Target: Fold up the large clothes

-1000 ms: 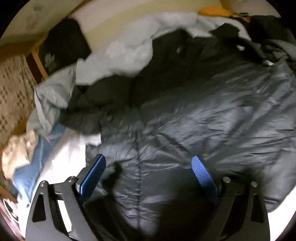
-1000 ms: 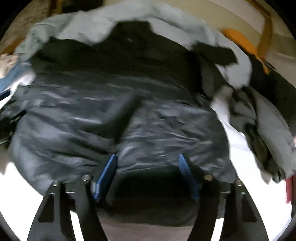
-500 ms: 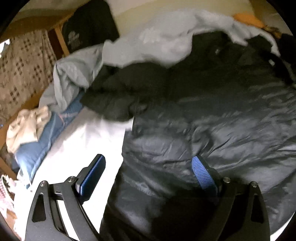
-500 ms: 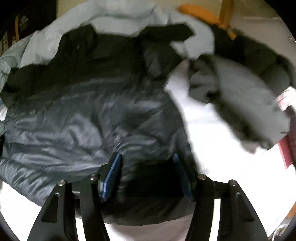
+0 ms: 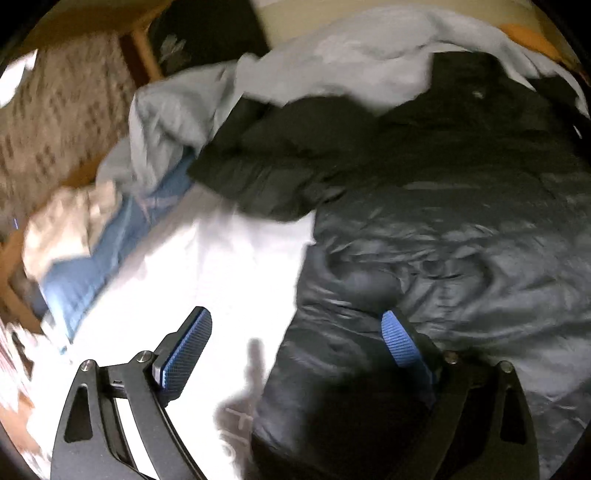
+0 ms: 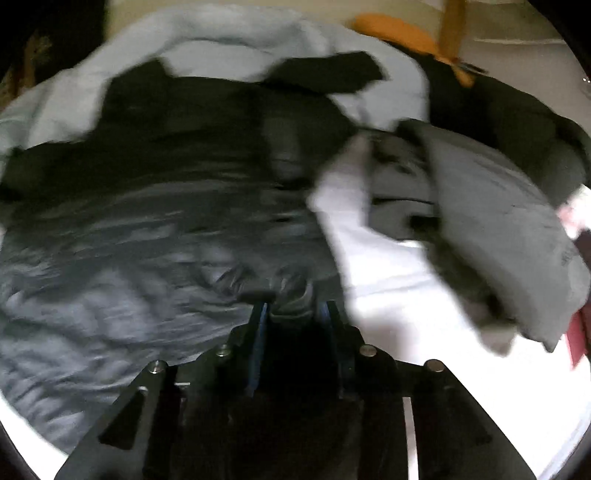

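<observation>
A large dark grey puffer jacket lies spread on a white bed sheet. My left gripper hangs open over the jacket's left hem edge, its left finger above the sheet and its right finger above the fabric. In the right wrist view the same jacket fills the left half. My right gripper is at the jacket's right hem corner, its jaws closing, with a bunched fold of the shiny fabric pinched between the blue pads.
A pale blue-grey garment lies behind the jacket. Blue and beige clothes sit at the bed's left edge by a wooden frame. A grey garment and something orange lie to the right.
Both grippers slid outward along the hem, the left to the jacket's left edge, the right to its right corner. The right jaws narrowed and now pinch fabric; the left stayed open.
</observation>
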`<state>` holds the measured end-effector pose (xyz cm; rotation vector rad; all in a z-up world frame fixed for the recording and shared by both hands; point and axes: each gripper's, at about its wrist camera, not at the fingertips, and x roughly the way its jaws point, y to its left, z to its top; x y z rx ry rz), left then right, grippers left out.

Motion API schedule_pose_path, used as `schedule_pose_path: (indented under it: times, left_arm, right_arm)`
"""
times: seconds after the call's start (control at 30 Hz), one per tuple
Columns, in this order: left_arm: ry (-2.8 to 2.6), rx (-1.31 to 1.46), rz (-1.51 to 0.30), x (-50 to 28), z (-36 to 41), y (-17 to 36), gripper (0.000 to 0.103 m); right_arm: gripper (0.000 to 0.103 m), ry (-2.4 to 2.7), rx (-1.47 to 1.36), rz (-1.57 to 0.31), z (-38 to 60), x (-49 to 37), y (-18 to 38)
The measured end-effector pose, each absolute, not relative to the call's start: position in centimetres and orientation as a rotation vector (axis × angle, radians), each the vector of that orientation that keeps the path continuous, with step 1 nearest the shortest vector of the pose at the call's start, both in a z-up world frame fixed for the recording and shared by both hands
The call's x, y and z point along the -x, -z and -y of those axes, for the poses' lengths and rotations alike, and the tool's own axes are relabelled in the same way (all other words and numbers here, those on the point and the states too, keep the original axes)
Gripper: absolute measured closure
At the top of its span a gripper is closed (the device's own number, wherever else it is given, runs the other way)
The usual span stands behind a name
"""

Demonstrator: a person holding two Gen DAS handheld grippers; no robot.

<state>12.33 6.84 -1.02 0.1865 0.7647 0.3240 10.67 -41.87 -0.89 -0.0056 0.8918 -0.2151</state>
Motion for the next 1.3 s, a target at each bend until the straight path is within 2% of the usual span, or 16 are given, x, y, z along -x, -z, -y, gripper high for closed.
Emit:
schedule_pose_path:
  times: [0.07, 0.13, 0.33, 0.63, 0.77, 1.0, 1.17, 1.3]
  left_arm:
    - [-0.327, -0.127, -0.762, -12.3, -8.0, 0.6, 0.010]
    - [-0.325, -0.120, -0.739, -12.1, -8.2, 0.1, 0.011]
    - [-0.220, -0.098, -0.629, -10.0, -6.6, -3.1, 0.011]
    - [-0.036, -0.148, -0.573, -4.9, -3.2, -5.8, 0.012]
    - [-0.025, -0.189, -0.655, -5.1, -1.9, -4.3, 0.018]
    - [-0.027, -0.163, -0.874, -5.1, -2.0, 1.2, 0.020]
    - [-0.008, -0.152, -0.820, -2.9, -1.9, 0.2, 0.024]
    - [0.045, -0.126, -0.686, -0.1, -2.4, -2.9, 0.024]
  right_arm:
    - [0.074, 0.269, -0.036, -0.890, 43.5, -10.6, 0.9]
    - [0.088, 0.308, -0.041, -0.891, 44.3, -10.5, 0.8]
    - [0.088, 0.206, -0.151, -0.801, 45.8, -8.6, -1.7]
    - [0.088, -0.057, -0.102, -0.629, 40.0, -3.3, -5.7]
    - [0.088, -0.090, -0.039, -0.692, 37.2, -3.8, -4.3]
    - [0.088, -0.097, -0.073, -0.922, 35.9, -3.3, 1.4]
    - [0.088, -0.099, -0.069, -0.955, 35.8, -1.5, 2.6]
    - [0.088, -0.099, -0.069, -0.867, 36.0, 0.9, 1.0]
